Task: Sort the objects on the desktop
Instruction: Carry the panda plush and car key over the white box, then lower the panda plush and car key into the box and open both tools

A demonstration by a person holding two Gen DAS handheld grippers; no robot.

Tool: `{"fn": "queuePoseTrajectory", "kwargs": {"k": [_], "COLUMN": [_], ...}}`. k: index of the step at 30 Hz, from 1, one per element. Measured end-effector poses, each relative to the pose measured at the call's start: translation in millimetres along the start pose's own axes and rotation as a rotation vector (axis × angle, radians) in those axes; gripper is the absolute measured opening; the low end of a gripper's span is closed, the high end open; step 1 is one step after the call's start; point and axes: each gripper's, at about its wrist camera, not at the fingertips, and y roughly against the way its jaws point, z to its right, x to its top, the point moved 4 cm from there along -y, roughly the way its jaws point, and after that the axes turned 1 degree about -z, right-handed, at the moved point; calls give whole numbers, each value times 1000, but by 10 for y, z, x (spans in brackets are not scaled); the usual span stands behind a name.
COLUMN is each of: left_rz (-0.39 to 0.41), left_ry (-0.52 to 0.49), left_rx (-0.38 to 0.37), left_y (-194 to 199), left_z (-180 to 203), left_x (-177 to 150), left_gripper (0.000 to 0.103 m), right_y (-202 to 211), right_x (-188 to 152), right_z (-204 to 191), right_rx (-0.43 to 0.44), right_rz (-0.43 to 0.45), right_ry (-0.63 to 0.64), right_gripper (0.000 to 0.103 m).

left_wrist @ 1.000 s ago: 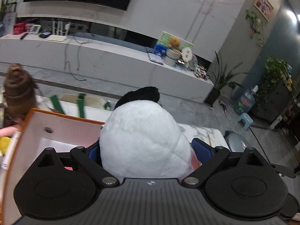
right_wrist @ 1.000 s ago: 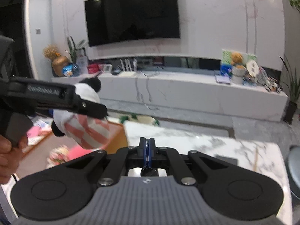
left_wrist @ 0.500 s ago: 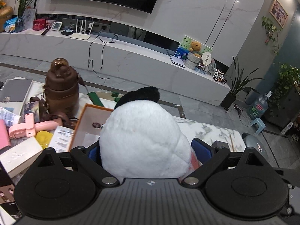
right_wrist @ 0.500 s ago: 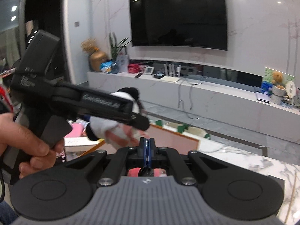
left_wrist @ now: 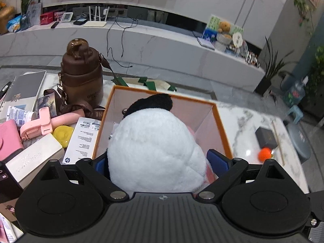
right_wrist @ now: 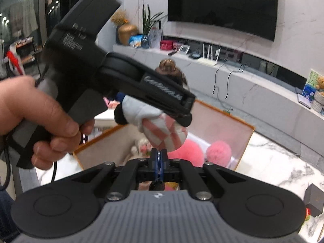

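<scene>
My left gripper (left_wrist: 162, 162) is shut on a white plush toy (left_wrist: 154, 149) with a black ear and a pink-striped body, and holds it above the open orange-rimmed box (left_wrist: 219, 119). In the right wrist view the same toy (right_wrist: 160, 127) hangs from the left gripper (right_wrist: 182, 113) over the box (right_wrist: 248, 139), which holds pink pompoms (right_wrist: 218, 151) and a small bouquet. My right gripper (right_wrist: 159, 158) is shut and empty, just in front of the box.
Left of the box stand a brown bottle (left_wrist: 81, 70), a pink fan (left_wrist: 50, 121), a yellow disc (left_wrist: 63, 134), white boxes and books. Right of it lie a dark box (left_wrist: 266, 137) and an orange ball (left_wrist: 265, 153) on the marble table.
My left gripper has carried the plush toy over the box and tipped downwards. My right gripper has swung left towards the box and stays shut.
</scene>
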Motion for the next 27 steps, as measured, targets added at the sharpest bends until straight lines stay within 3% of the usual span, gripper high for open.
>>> {"fn": "queuePoseTrajectory", "kwargs": {"k": [10,27], "left_rz": [-52,-118], "left_ry": [-81,-133], "left_rx": [49,78], "left_y": [-275,-639], "left_z": [62,108], "left_x": [-74,-50], "left_gripper": [103,103], "right_y": [-297,-551], "right_x": [-219,-186], "right_z": [-73,12], "right_rx": [-45,-47], "right_rz": [-118,-166], "right_ry": [104,95], "right_gripper": [2,3]}}
